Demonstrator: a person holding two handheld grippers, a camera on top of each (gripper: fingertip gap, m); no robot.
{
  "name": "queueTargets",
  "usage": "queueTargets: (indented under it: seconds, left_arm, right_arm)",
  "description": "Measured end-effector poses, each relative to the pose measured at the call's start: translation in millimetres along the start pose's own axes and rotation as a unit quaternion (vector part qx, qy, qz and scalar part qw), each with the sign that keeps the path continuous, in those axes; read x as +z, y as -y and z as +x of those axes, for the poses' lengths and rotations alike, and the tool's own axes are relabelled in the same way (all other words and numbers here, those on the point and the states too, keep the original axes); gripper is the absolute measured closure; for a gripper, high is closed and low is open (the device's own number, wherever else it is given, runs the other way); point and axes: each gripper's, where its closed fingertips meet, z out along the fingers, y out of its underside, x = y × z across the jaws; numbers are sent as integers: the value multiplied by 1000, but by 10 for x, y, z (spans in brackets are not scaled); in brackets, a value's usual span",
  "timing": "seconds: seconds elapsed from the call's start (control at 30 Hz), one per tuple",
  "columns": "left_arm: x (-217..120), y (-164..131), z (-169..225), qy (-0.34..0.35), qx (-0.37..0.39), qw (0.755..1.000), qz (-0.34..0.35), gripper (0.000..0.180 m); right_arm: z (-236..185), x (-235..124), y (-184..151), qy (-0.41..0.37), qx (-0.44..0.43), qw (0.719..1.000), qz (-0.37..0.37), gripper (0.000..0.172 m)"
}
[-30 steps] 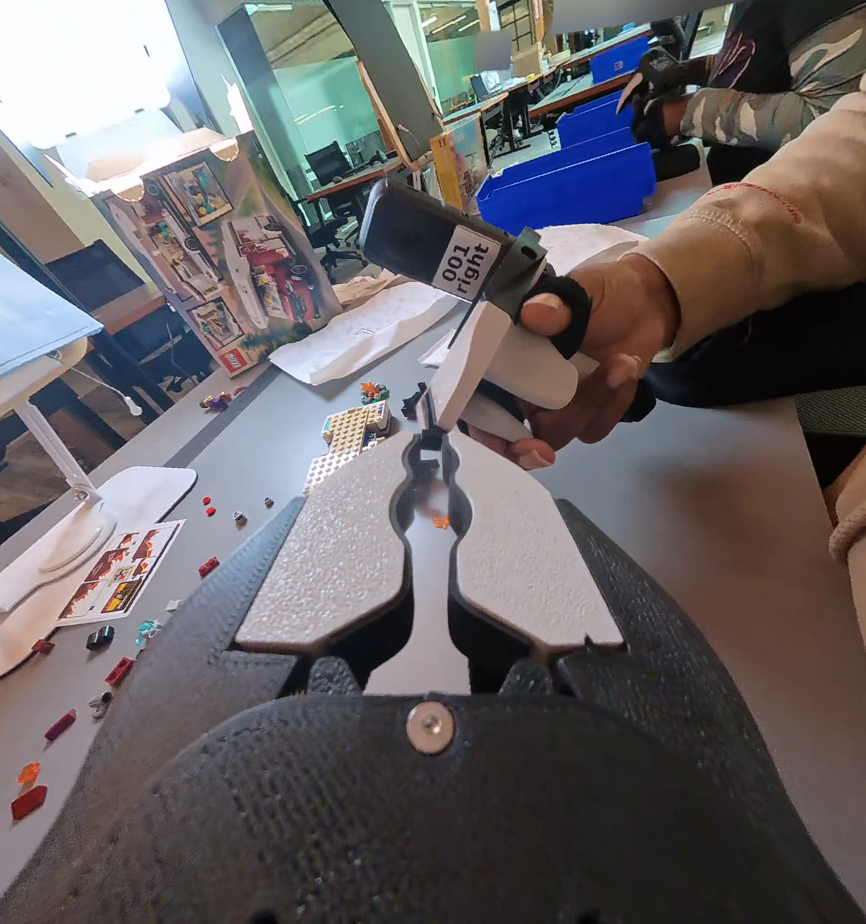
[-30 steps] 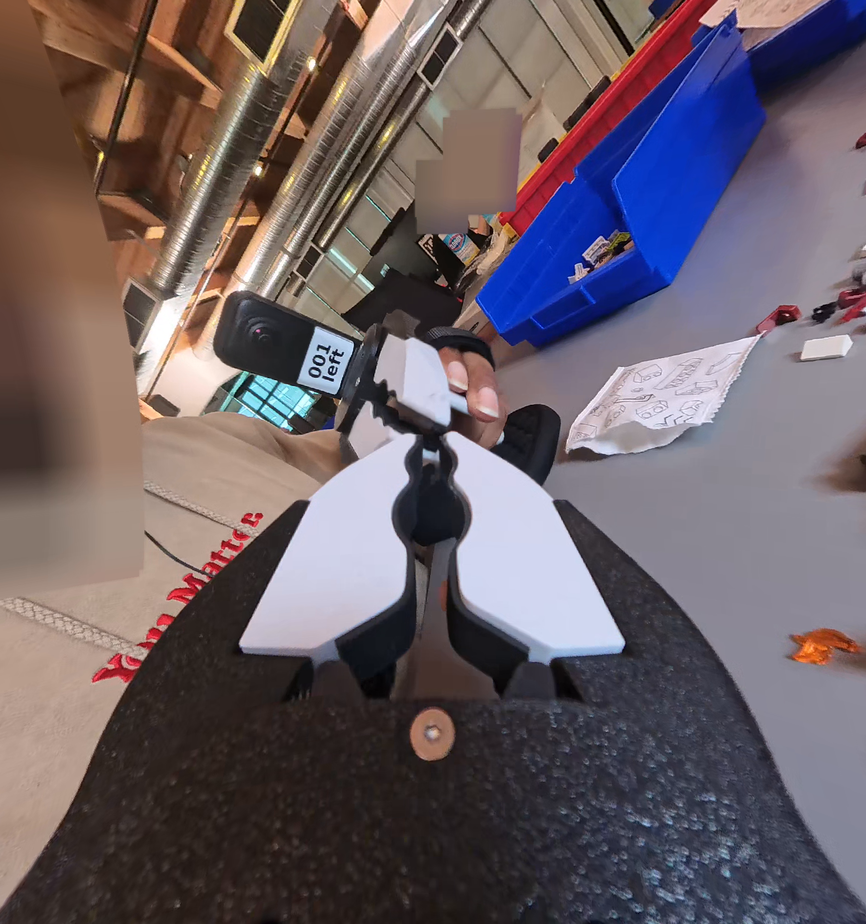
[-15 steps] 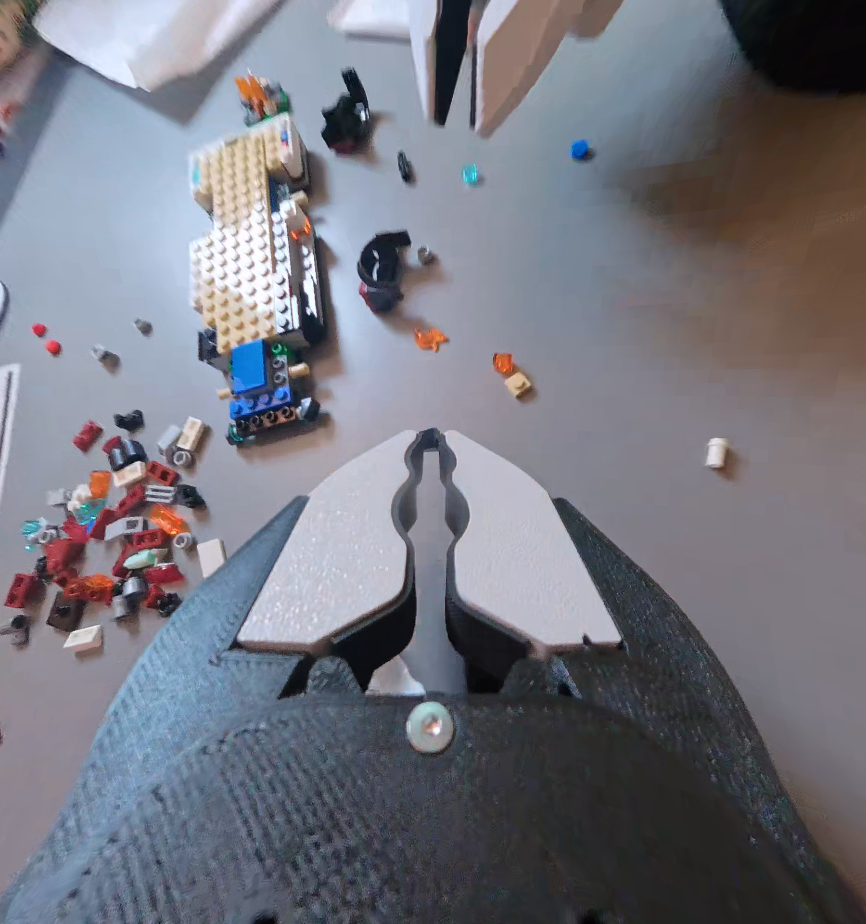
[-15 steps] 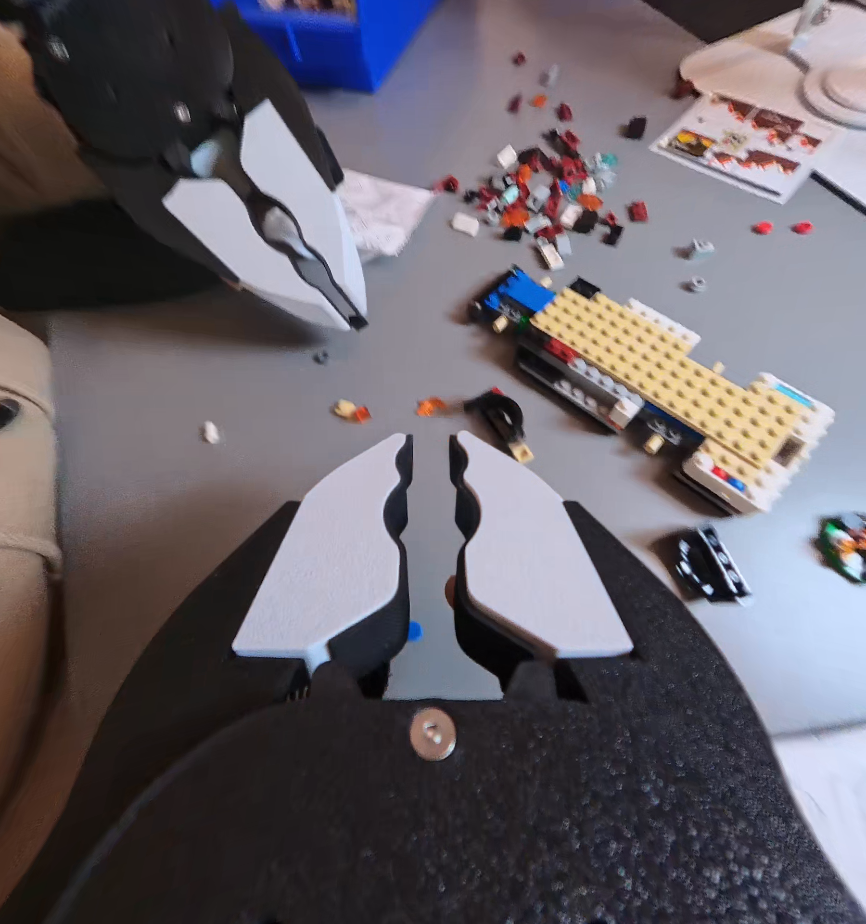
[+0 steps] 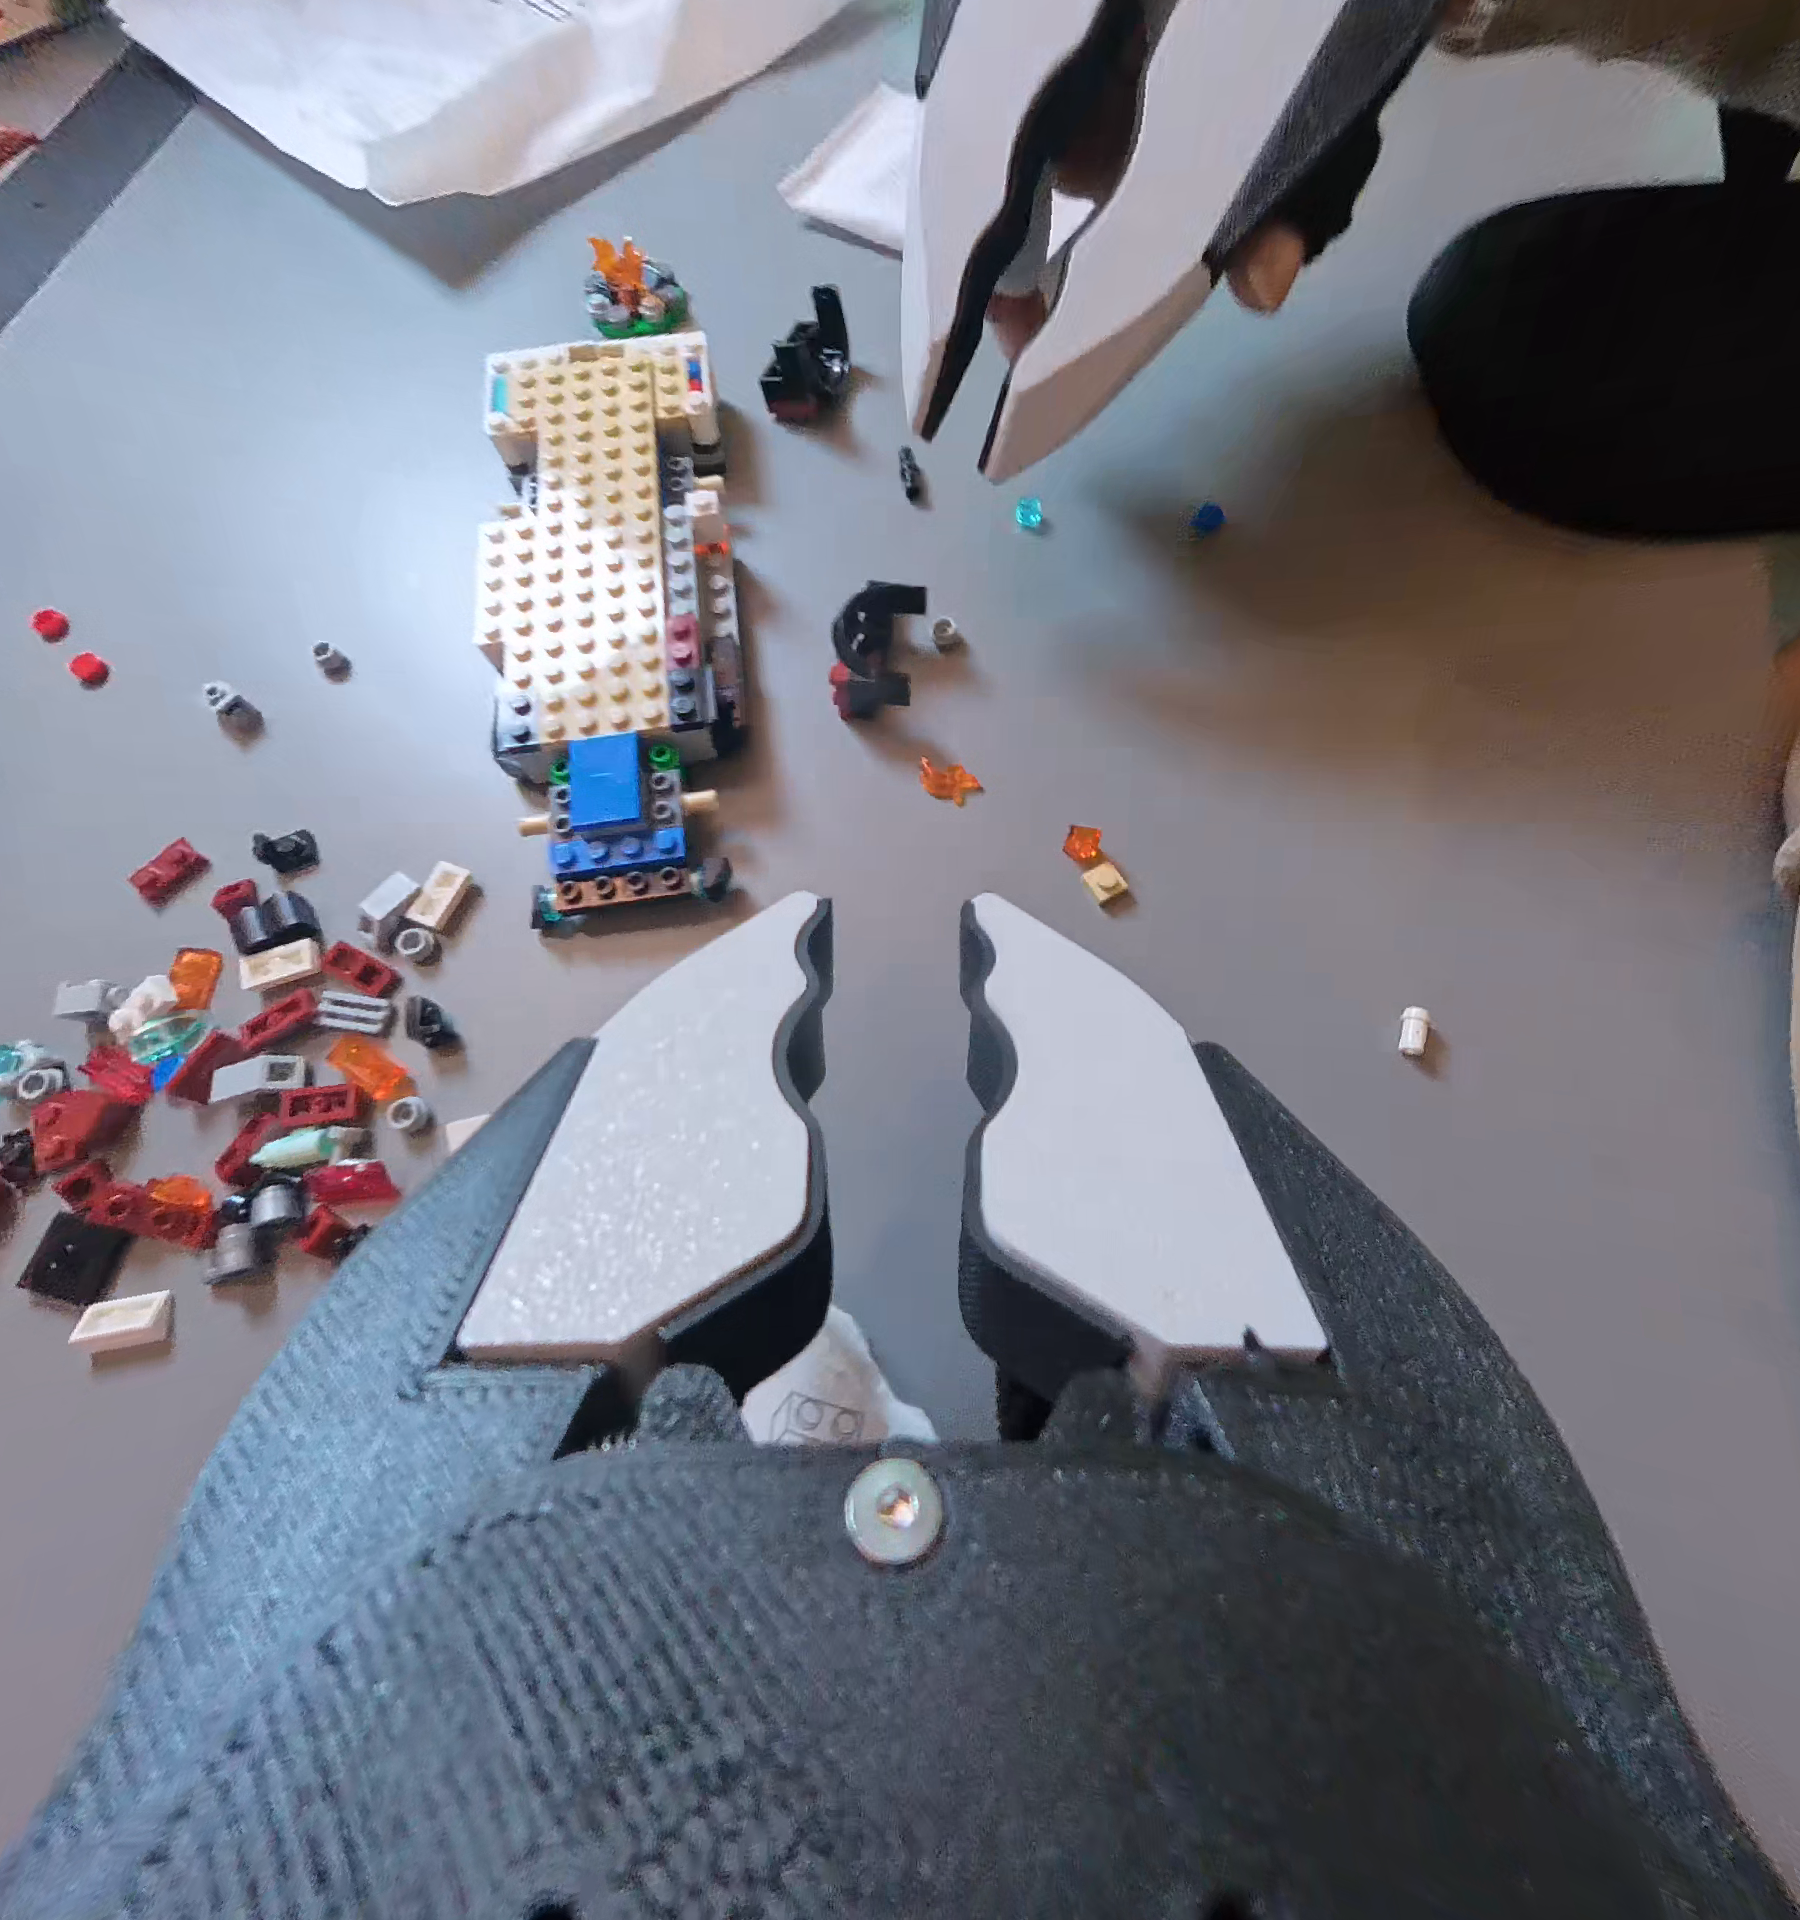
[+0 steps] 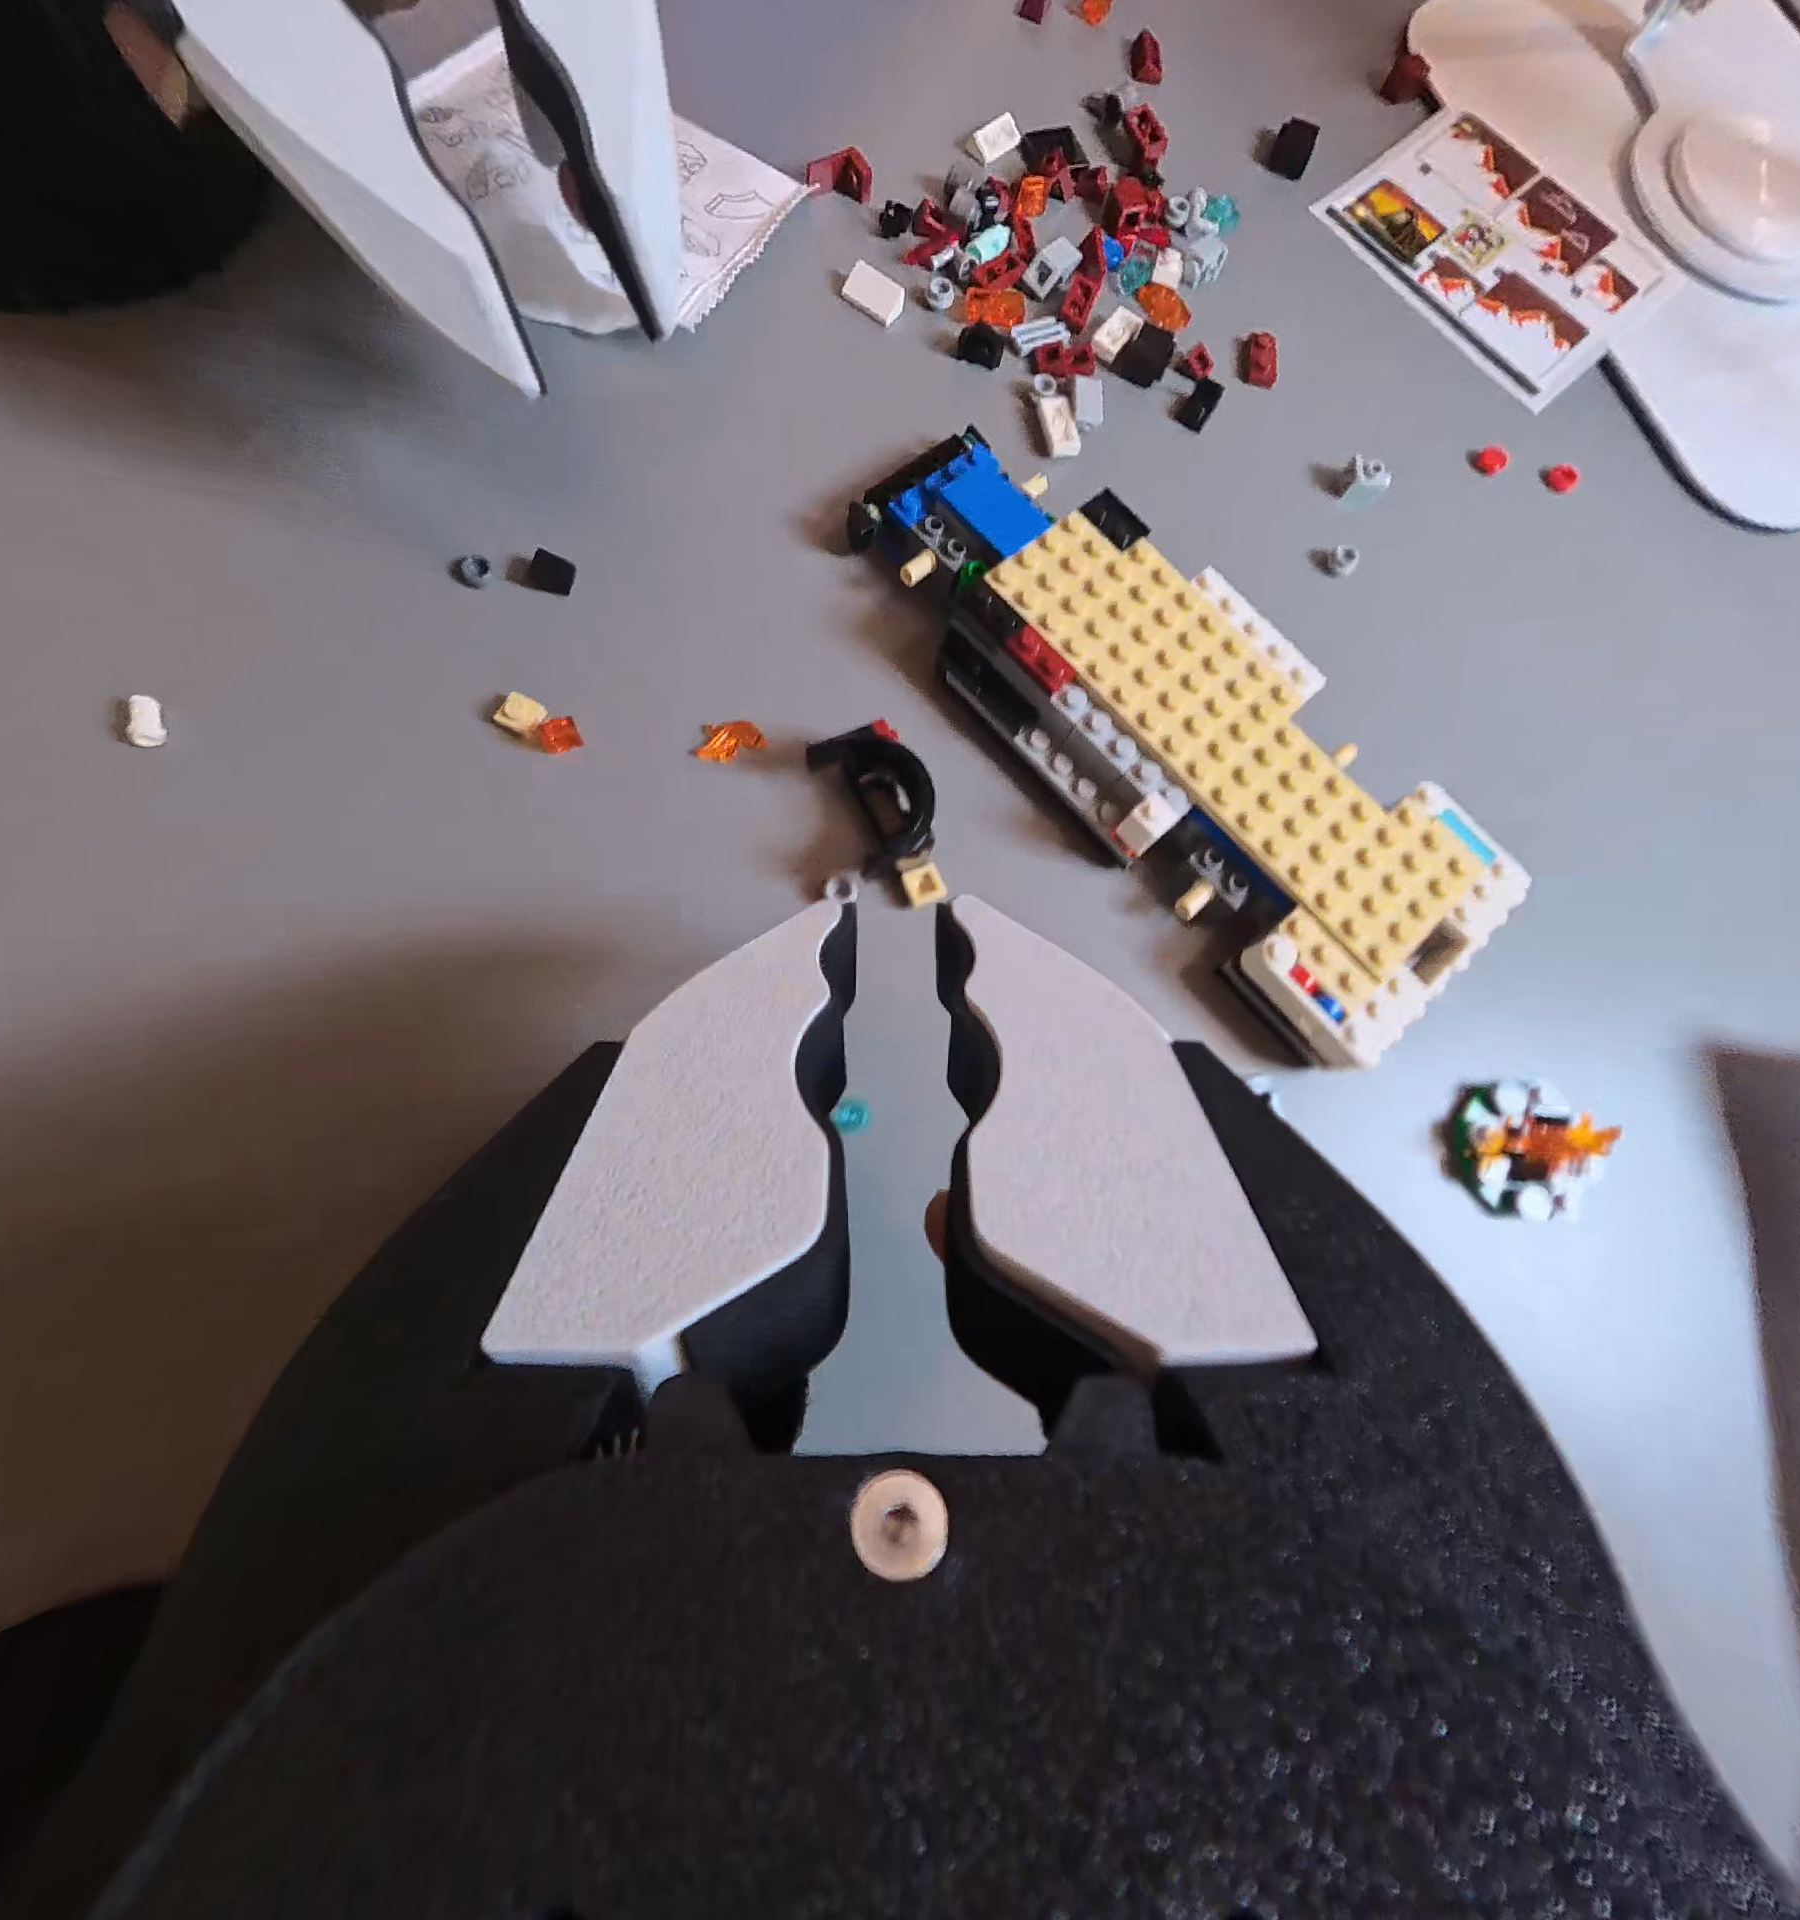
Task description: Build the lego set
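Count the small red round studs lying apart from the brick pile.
2. The red studs lie side by side on the grey table, between the sticker sheet and the brick model. Others may hide in the pile.

A smooth grey tabletop (image 5: 1291, 727) carries a long brick model (image 5: 600, 582) with a tan studded top and a blue block at one end, and just beside that end lies a scattered heap of small dark red, white, black and clear orange pieces (image 5: 200, 1091). Loose on the bare surface near the model's long side lie a black curved piece (image 6: 880, 784), an orange flame-shaped piece (image 5: 948, 779), an orange and a tan stud touching each other (image 5: 1095, 864), and a small white peg (image 5: 1413, 1031) well apart. Farther off lie white paper sheets (image 5: 480, 94), a printed sticker sheet (image 6: 1488, 249), a white lamp base (image 6: 1748, 166) and a small round green piece with orange flames (image 6: 1524, 1148).
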Motion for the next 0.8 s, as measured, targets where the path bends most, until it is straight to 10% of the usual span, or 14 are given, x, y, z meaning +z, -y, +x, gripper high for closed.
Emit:
queueTargets:
  seconds: [0.33, 0.8]
  left_arm:
    - [153, 23, -395, 5, -33, 999, -38, 143]
    - [25, 785, 202, -217, -215, 934, 183, 144]
  right_arm:
    - [33, 444, 9, 21, -81, 993, -84, 167]
    - [-210, -268, 976, -180, -257, 917, 248, 167]
